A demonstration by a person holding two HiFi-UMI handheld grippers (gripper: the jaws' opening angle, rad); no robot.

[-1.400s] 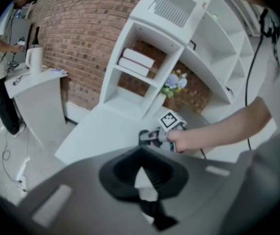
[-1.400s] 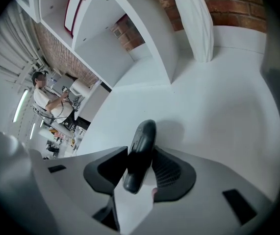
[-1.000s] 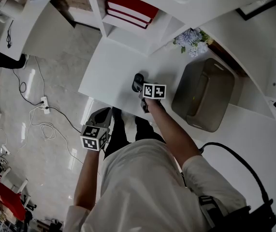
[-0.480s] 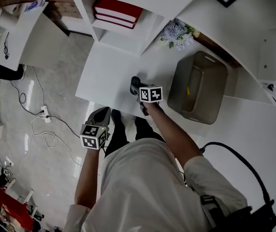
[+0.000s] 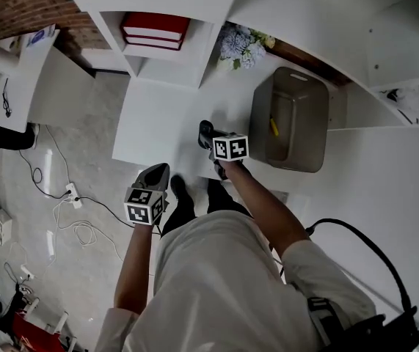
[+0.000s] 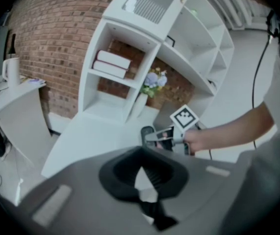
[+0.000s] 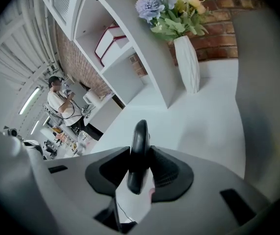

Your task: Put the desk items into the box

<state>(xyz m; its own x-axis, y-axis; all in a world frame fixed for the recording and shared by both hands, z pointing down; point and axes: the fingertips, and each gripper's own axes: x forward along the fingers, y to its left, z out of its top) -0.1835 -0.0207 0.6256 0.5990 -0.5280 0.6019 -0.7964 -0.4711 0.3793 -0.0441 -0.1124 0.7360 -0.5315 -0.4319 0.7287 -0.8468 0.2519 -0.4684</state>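
At centre of the head view, the right tool is clamped on a dark rounded item, probably a computer mouse, above the white surface. This looks like the carry step: next, swing right over the grey box and release. At lower left, the left tool has its jaws together, empty
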